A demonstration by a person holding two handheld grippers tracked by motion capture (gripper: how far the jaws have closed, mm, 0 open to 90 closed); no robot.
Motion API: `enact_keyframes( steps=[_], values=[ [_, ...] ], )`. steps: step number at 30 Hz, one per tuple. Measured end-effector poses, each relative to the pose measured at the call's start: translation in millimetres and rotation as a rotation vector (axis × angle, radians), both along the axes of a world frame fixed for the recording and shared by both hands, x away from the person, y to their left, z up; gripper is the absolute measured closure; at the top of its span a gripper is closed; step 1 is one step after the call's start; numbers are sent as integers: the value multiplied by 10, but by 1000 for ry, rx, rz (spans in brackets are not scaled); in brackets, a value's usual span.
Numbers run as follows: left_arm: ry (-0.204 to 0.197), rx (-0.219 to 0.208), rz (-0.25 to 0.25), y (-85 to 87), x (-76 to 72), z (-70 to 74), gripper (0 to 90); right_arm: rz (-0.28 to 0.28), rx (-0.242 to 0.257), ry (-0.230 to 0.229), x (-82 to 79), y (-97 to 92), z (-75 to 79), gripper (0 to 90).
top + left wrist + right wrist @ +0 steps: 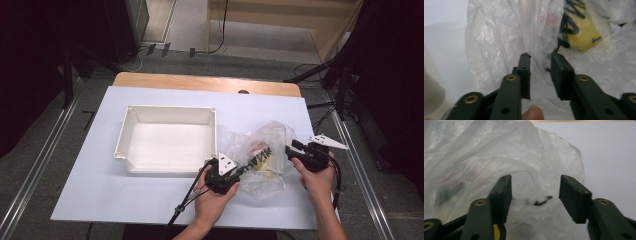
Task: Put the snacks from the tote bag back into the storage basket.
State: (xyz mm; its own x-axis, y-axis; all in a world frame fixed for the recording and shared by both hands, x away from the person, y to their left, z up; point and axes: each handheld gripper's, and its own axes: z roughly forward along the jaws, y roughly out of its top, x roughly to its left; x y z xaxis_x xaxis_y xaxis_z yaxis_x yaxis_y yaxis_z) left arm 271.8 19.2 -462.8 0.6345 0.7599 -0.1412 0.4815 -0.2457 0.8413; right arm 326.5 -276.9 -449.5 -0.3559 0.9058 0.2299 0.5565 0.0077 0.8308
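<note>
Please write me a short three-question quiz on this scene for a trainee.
1. True or false: the white tray holds the plastic bag.
2. Which gripper is nearer the tray: A) left gripper or B) right gripper?
3. What colour is the item with black lettering inside the bag?

Key: 1. False; the bag lies on the table beside the tray, and nothing shows inside the tray. 2. A. 3. Yellow.
</note>
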Motion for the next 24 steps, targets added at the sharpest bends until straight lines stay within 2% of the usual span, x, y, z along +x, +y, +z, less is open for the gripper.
enact_keyframes(
  steps=[4, 7, 11, 15, 18, 20, 24],
  values=[
    [-20, -14, 5, 0, -9, 81, 647, -24, 11, -36, -200, -104, 132, 362],
    [-30, -22, 11, -2, 6, 130, 619, -46, 20, -85, -340, -170, 322, 360],
    [-35, -21, 17, -20, 33, 163, 601, -4, 33, -147, -417, -115, 560, 344],
    [-30, -14, 10, -41, 59, 166, 600, 61, 41, -175, -355, 63, 693, 287],
    [-12, 17, -4, -62, 84, 140, 621, 90, 35, -136, -196, 203, 645, 246],
    [0, 27, 0, -63, 100, 125, 654, 103, 16, -86, -71, 298, 551, 251],
    [26, 37, -8, -43, 139, 113, 750, 167, -26, 1, 112, 440, 321, 403]
  ],
)
